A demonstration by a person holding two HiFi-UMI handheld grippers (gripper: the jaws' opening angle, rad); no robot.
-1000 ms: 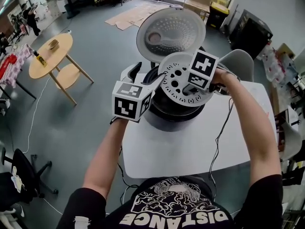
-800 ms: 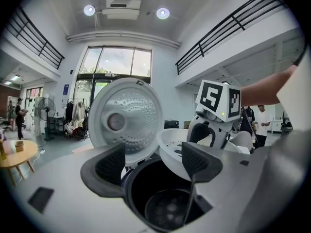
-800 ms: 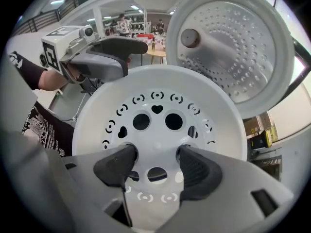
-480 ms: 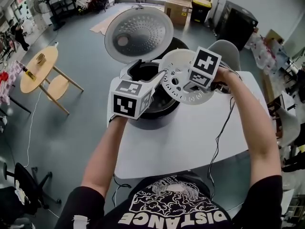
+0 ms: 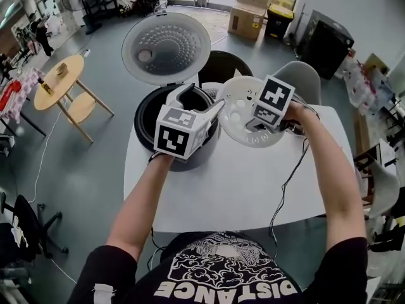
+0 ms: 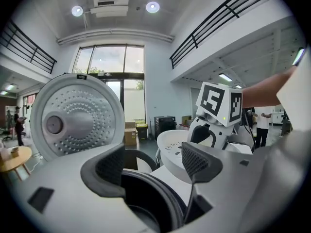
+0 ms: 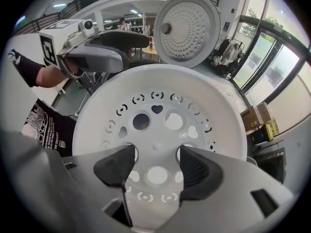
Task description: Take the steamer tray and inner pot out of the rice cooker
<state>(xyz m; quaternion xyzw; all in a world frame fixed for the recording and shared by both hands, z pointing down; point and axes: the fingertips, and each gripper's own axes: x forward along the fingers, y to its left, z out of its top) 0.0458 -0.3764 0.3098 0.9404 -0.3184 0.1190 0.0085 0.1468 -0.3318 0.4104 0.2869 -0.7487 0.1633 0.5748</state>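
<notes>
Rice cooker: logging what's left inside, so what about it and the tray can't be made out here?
Rice cooker interior: head view, the left gripper covers much of the opening; left gripper view, only a dark rim, cut by the bottom edge.
Hold of the right gripper on the steamer tray: head view, its marker cube covers it; right gripper view, the jaws hide the near rim.

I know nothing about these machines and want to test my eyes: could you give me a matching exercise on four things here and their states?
Things:
1 steamer tray
2 cooker lid
3 left tool
4 round wooden table

States:
A swung open
B standing on the floor
C held by the right tool
D jaws apart, empty

Pairs: 1-C, 2-A, 3-D, 4-B
</notes>
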